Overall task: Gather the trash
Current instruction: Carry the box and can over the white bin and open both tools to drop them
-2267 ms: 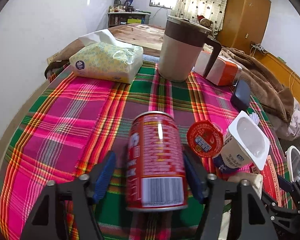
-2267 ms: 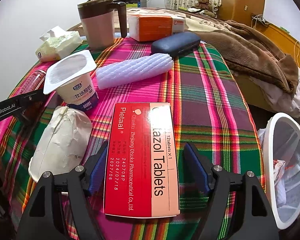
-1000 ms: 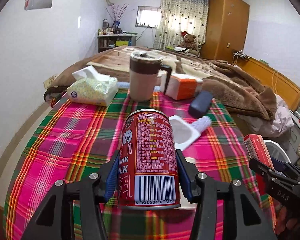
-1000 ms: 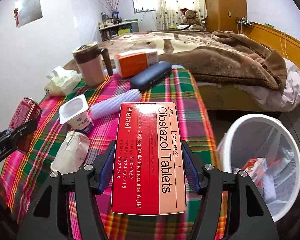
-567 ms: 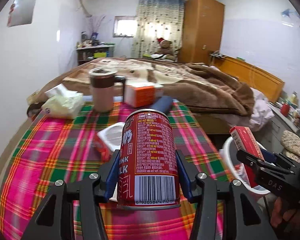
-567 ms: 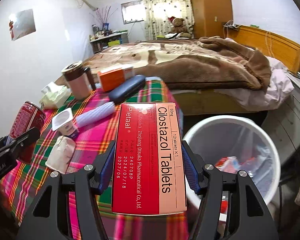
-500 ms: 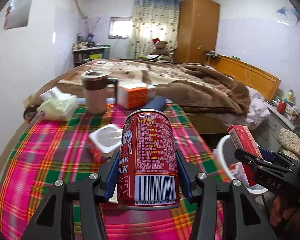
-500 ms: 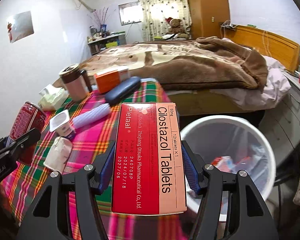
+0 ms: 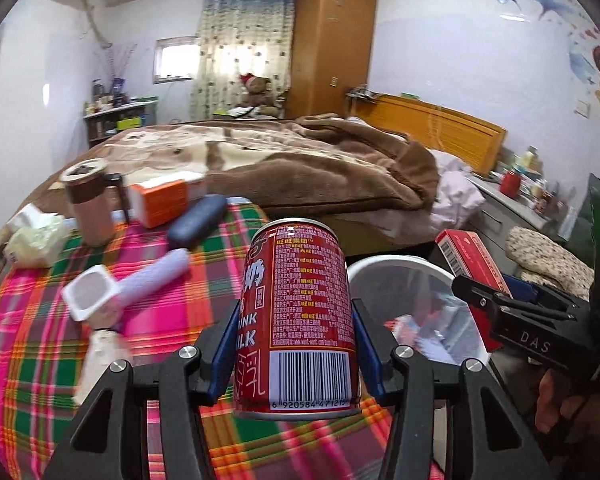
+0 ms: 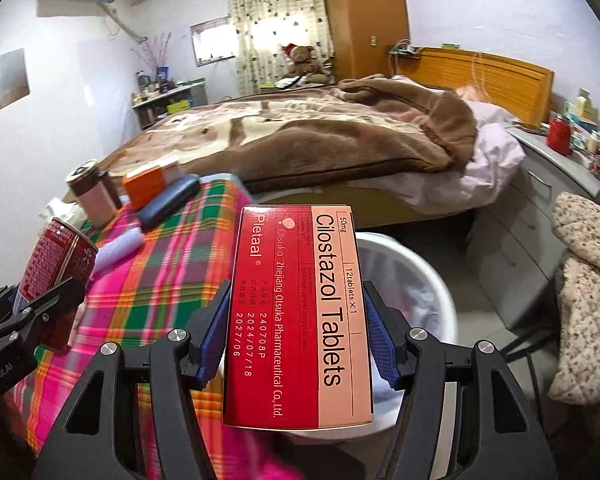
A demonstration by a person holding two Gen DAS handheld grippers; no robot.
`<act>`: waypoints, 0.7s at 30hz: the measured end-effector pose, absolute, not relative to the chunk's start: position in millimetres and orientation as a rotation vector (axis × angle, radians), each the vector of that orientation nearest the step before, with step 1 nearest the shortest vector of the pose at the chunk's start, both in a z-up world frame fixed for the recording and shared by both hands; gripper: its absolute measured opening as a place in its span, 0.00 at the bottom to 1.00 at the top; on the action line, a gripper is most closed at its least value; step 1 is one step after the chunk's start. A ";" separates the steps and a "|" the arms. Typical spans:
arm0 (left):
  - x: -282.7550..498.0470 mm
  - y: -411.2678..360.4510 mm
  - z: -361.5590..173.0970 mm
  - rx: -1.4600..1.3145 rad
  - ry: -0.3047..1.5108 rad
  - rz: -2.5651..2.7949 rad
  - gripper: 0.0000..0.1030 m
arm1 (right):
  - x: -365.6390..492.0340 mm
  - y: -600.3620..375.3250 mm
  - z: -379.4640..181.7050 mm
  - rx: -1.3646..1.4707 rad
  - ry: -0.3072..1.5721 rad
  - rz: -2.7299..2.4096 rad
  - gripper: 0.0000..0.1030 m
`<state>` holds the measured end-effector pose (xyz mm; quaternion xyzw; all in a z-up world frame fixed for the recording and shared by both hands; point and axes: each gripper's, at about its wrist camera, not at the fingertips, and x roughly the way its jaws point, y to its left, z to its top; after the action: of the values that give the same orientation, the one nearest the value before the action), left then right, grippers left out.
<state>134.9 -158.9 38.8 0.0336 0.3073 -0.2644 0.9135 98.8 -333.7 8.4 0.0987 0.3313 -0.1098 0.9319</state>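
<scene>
Between the left fingers point(image 9: 225, 354), pinching the red milk can point(image 9: 298, 312) upright, blue pads pressing on both flanks. Between the right fingers point(image 10: 216, 328), clamping the red tablet box point(image 10: 300, 320) by its long edges, printed face up.

Having been spread around both items on the desk moments ago, now gripping and carrying them clear of the cloth. Swinging away from the desk toward the white bin point(image 9: 384, 266), now lying just past the can at 3 o'clock in the left view and showing behind and under the box from 12 to 4 o'clock in the right view. Judging from that, nearing the drop: box seemingly almost over the bin's mouth, can trailing over the desk edge and needing more travel toward 3 o'clock before letting go.

Leaving on the plaid-covered desk point(image 9: 40, 360), from 9 to 11 o'clock of the can: a crumpled paper bag point(image 9: 100, 356), an empty yogurt cup point(image 9: 90, 296) and a foam sleeve point(image 9: 156, 280), probably trash for later; also a glasses case point(image 9: 196, 220), an orange carton point(image 9: 162, 200), a lidded mug point(image 9: 90, 204) and a tissue pack point(image 9: 36, 240).

Beyond, at 12 o'clock, showing a bed with a brown blanket point(image 9: 300, 160) and a wooden wardrobe point(image 9: 332, 52).
</scene>
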 end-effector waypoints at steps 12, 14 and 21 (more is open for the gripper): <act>127.1 -238.2 12.7 0.117 0.689 -0.677 0.51 | 99.1 -384.7 -20.1 0.254 0.757 -0.268 0.61; 126.8 -249.2 7.8 0.125 0.702 -0.686 0.51 | 98.5 -388.2 -24.2 0.255 0.767 -0.263 0.61; 125.4 -276.9 -5.1 0.169 0.727 -0.711 0.51 | 100.1 -403.7 -39.4 0.257 0.814 -0.254 0.61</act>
<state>125.4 -276.9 -5.1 0.0810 0.3476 -0.3398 0.8701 100.1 -403.7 -39.4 0.1242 0.3936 -0.1229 0.9025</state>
